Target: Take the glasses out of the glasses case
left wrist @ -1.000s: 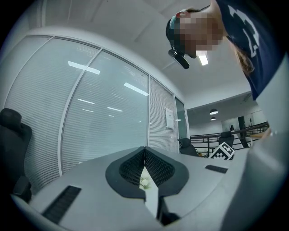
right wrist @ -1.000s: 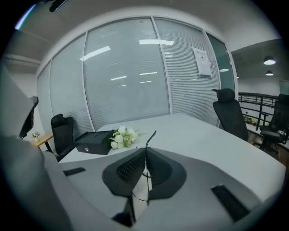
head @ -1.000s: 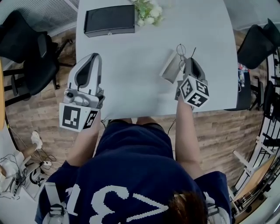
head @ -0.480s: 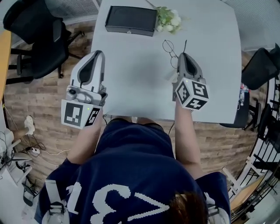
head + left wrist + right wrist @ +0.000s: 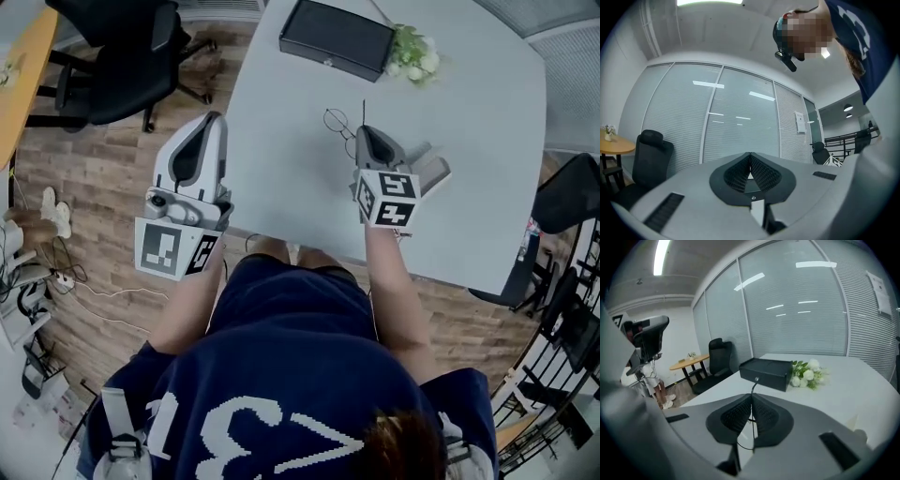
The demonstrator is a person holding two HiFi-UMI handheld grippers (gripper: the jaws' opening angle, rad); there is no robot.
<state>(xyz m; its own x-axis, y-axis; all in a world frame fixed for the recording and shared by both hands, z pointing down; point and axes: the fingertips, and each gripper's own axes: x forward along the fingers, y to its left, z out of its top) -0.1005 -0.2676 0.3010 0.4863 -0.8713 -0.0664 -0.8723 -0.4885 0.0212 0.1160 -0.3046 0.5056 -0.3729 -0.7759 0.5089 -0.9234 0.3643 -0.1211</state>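
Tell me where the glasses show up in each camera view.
Head view: glasses upper centre, at the right gripper's tip.
Right gripper view: centre, a thin temple rising between the closed jaws.
Left gripper view: not in it.
Shared landmark: black box, top of head view, centre of right gripper view.

Two grippers here, the left gripper and the right gripper. Then just one pair of glasses, one grey glasses case, one black box, one bunch of white flowers, one white table, and two black office chairs in the head view.
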